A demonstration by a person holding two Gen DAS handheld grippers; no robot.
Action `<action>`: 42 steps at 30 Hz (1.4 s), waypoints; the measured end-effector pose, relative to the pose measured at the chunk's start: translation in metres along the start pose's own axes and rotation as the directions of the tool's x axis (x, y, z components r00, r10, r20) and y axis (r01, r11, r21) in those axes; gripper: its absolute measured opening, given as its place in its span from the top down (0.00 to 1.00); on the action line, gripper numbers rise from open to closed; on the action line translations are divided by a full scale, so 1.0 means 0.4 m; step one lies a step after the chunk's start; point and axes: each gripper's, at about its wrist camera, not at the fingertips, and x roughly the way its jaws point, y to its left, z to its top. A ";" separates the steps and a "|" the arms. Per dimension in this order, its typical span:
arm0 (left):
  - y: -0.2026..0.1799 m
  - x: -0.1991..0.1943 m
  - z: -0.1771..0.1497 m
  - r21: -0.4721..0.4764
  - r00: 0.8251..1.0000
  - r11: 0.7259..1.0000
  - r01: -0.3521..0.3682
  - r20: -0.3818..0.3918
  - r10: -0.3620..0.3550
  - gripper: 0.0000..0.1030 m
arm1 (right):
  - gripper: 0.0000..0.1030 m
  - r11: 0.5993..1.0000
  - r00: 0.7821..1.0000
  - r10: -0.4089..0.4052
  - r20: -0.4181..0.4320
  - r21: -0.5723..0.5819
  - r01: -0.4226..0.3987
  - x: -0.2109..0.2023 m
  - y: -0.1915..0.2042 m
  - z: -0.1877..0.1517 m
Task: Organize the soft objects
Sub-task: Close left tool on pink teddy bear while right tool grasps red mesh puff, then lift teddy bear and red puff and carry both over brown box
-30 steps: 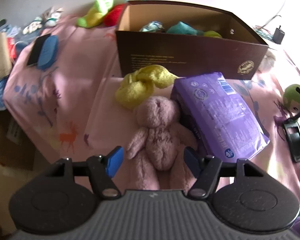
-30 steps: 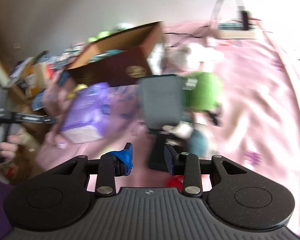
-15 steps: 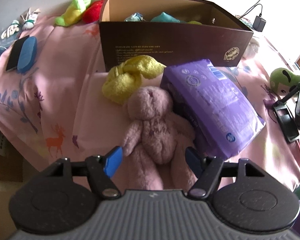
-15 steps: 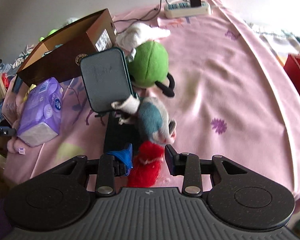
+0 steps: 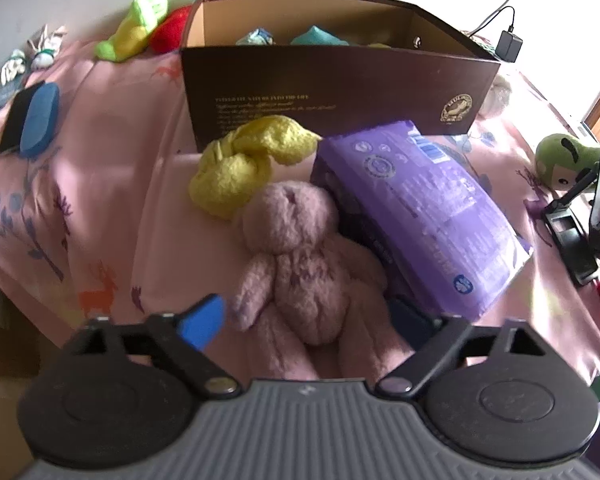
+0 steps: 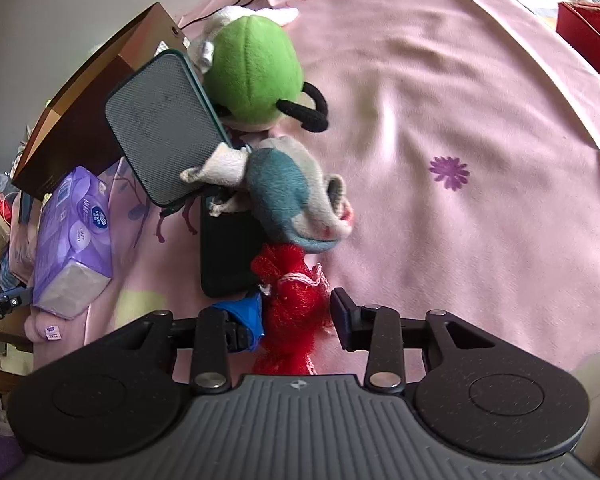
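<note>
Both claws have moved in: the left claw (image 5: 308, 320), apart, now straddles the pink bunny (image 5: 300, 264); the right claw (image 6: 296, 312), apart, probably brackets the red yarn toy (image 6: 292, 300) at 6 o'clock.

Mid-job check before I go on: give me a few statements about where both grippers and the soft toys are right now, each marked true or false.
1. The left gripper is open with the pink plush bunny between its fingers. True.
2. The brown box is empty. False: teal and other soft items show inside it.
3. The right gripper is open around the red knitted toy. True.
4. The purple tissue pack lies inside the box. False: it lies on the pink sheet, in front of the box.
5. The yellow plush lies to the right of the tissue pack. False: it lies to its left, by the bunny's head.
</note>
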 end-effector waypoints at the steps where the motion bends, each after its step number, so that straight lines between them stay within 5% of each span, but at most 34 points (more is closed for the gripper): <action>1: 0.000 0.001 0.003 0.003 1.000 1.000 -0.001 0.008 0.001 0.03 | 0.81 1.000 1.000 -0.003 -0.002 -0.015 0.003 0.001 0.005 0.000; 13: -0.017 0.046 0.005 0.048 1.000 0.999 0.017 -0.017 -0.016 0.07 | 0.91 0.982 0.991 0.127 -0.035 -0.137 -0.130 -0.038 0.069 -0.010; 27: -0.032 0.011 -0.016 0.106 0.998 0.994 -0.025 0.055 0.019 0.35 | 0.91 0.919 0.958 0.287 -0.020 -0.276 -0.282 -0.022 0.242 0.044; 28: -0.031 0.006 -0.017 0.108 0.998 0.994 -0.026 0.061 0.019 0.38 | 0.91 0.914 0.955 0.297 -0.019 -0.282 -0.290 -0.018 0.255 0.048; 29: -0.029 -0.003 -0.019 0.108 0.997 0.994 -0.030 0.071 0.023 0.63 | 0.91 0.909 0.951 0.308 -0.018 -0.290 -0.300 -0.015 0.269 0.053; 31: -0.020 -0.017 -0.017 0.101 0.996 0.994 -0.049 0.085 0.041 0.69 | 0.91 0.898 0.944 0.328 -0.017 -0.303 -0.318 -0.010 0.290 0.060; 34: 0.005 -0.025 -0.016 0.074 0.993 0.994 -0.076 0.092 0.069 0.99 | 0.91 0.883 0.937 0.348 -0.021 -0.327 -0.336 0.000 0.319 0.065; 40: 0.052 -0.027 -0.029 0.008 0.995 1.000 -0.006 0.100 0.005 0.98 | 0.91 0.862 0.923 0.383 -0.025 -0.350 -0.368 0.019 0.369 0.071; 42: 0.065 -0.018 -0.026 -0.021 0.994 1.000 0.021 0.104 -0.019 0.88 | 0.91 0.861 0.923 0.384 -0.024 -0.352 -0.368 0.024 0.382 0.073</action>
